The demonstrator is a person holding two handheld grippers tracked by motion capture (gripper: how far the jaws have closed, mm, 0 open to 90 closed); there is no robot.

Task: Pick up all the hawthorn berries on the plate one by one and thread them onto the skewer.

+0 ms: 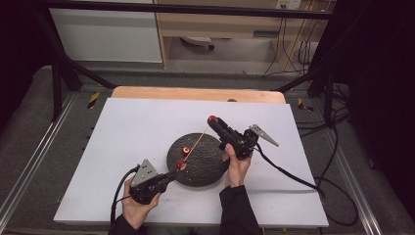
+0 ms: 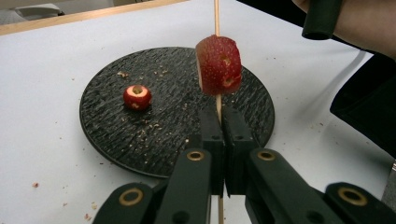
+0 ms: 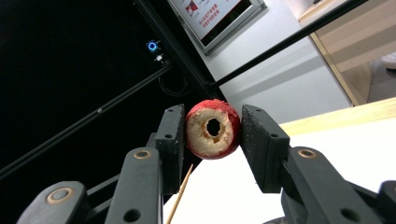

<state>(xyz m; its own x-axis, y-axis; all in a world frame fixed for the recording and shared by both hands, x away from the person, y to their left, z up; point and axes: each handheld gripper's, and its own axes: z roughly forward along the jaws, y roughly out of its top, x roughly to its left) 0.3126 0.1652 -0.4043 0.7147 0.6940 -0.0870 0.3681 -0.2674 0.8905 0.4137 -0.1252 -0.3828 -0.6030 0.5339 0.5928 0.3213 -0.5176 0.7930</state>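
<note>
Skewer [image 1: 196,141] slanting from left fingers [image 2: 211,140] toward right.

We saw a red, pale-speckled fruit piece [image 2: 218,65] on a tan skewer [image 2: 216,16] above the black left gripper [image 2: 223,122]. Beyond it lay a rough black round slab [image 2: 112,135] on a white sheet [image 2: 42,74]. The black right gripper [image 3: 213,133] pinched a red-skinned, cream-fleshed piece [image 3: 213,129].
</note>
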